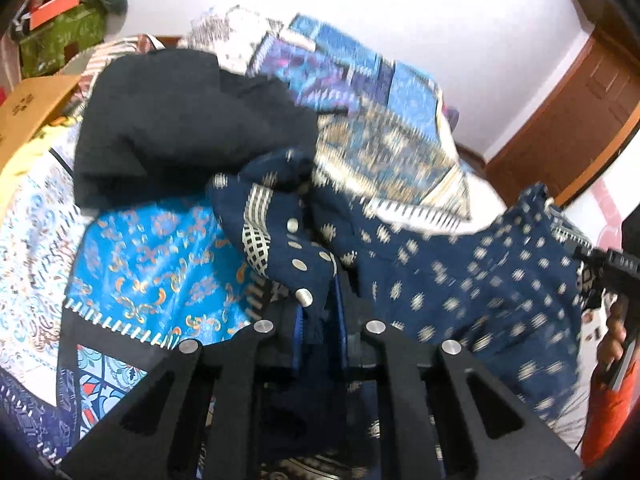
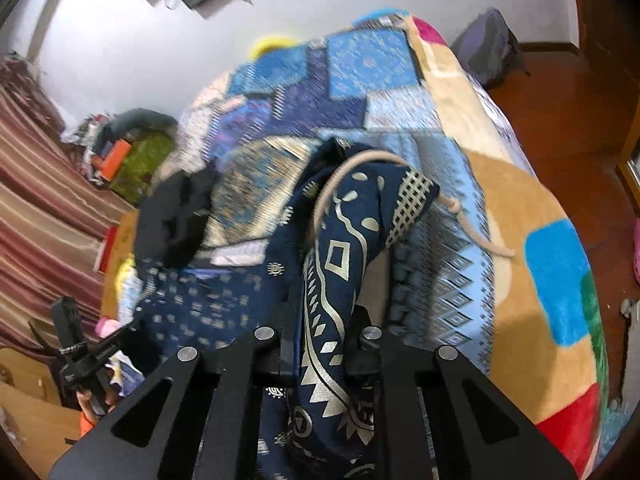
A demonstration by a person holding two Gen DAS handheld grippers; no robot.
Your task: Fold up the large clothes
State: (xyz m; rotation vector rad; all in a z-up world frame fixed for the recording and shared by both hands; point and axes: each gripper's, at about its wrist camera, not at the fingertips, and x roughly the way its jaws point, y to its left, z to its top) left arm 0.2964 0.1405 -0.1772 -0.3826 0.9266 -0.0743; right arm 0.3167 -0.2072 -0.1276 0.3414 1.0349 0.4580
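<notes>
Two tools, both clamped on the navy garment [image 1: 460,280]: left tool [image 1: 318,322] pinches the buttoned edge, right tool [image 2: 326,340] grips a patterned band, seemingly a hem, though blur hides detail. Cloth hangs stretched between them above the bed [image 2: 520,184], likely to spread it flat for folding. A black garment [image 1: 180,128] waits behind.

Left gripper [image 1: 318,312] pointing steeply down, jaws clamped on navy printed garment [image 1: 460,280]; right gripper [image 2: 324,344] likewise angled down, pinching a bunched fold of it; both raised
</notes>
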